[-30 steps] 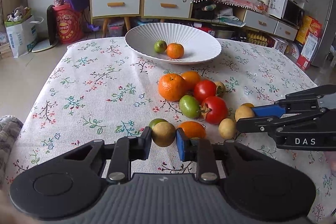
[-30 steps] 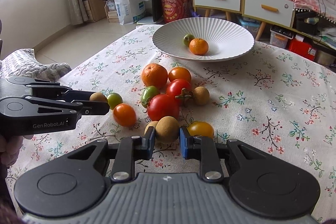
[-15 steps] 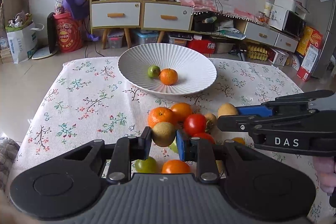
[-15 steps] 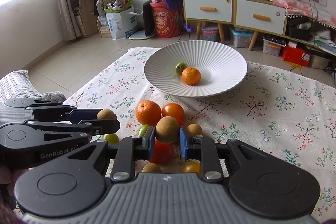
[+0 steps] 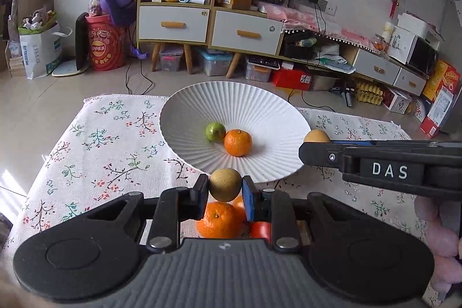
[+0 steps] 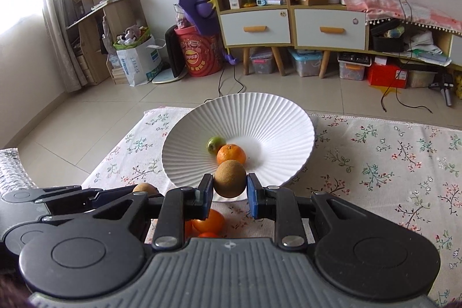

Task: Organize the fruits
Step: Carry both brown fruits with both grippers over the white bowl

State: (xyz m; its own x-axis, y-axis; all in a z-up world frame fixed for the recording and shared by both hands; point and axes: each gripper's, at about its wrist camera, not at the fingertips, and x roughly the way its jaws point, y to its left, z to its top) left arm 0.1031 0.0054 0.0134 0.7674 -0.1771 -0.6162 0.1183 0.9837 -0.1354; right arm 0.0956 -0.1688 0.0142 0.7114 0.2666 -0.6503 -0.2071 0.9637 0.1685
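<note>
We saw a white ribbed bowl on the floral tablecloth, holding an orange mandarin touching a smaller green fruit. Our left gripper was clamped on a round, dull yellow-brown fruit at the bowl's near rim; our right gripper pinched a similar rough brown fruit.
</note>
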